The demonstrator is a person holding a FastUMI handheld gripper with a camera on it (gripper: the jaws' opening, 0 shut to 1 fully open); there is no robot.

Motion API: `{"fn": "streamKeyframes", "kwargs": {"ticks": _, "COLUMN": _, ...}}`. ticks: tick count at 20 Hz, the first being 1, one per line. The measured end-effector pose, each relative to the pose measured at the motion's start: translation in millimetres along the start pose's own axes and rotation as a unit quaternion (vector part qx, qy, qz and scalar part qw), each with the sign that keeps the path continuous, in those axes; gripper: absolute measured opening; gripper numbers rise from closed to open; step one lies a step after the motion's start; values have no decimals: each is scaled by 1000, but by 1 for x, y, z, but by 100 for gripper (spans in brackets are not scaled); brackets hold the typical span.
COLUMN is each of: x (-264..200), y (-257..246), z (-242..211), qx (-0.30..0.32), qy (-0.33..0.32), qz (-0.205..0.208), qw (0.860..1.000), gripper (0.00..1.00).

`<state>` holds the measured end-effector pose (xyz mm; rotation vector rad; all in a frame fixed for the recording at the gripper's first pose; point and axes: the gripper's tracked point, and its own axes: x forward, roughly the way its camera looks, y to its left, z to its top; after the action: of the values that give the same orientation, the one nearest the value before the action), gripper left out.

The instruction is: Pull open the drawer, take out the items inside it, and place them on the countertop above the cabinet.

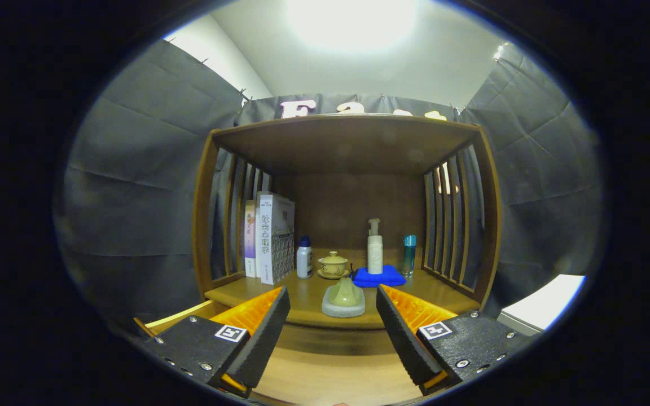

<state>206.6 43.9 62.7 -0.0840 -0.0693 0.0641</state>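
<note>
My gripper (333, 330) is spread wide with nothing between its fingers, above the pulled-out drawer (325, 372). Just ahead, a small green ornament (343, 297) sits at the countertop (235, 293) front edge, with open wood either side.

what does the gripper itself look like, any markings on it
The gripper has two wedge-shaped fingers that taper forward, each with a ribbed inner face and a flat textured pad along its edge. Behind each finger sits a dark, speckled block fixed with small silver screws, carrying a square black-and-white tag. The fingers stand apart, open.
</note>
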Motion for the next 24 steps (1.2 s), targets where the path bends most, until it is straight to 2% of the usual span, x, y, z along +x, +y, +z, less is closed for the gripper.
{"fn": "streamKeyframes", "kwargs": {"ticks": 6, "x": -51, "y": -1, "z": -12, "qx": -8, "qy": -25, "qz": -8, "qw": 1000, "gripper": 95}}
{"fn": "streamKeyframes", "kwargs": {"ticks": 15, "x": -92, "y": 1, "z": -46, "qx": 3, "qy": -2, "qz": -1, "qw": 1000, "gripper": 95}}
{"fn": "streamKeyframes", "kwargs": {"ticks": 24, "x": -119, "y": 20, "z": -110, "qx": 15, "qy": 58, "qz": 25, "qw": 998, "gripper": 95}}
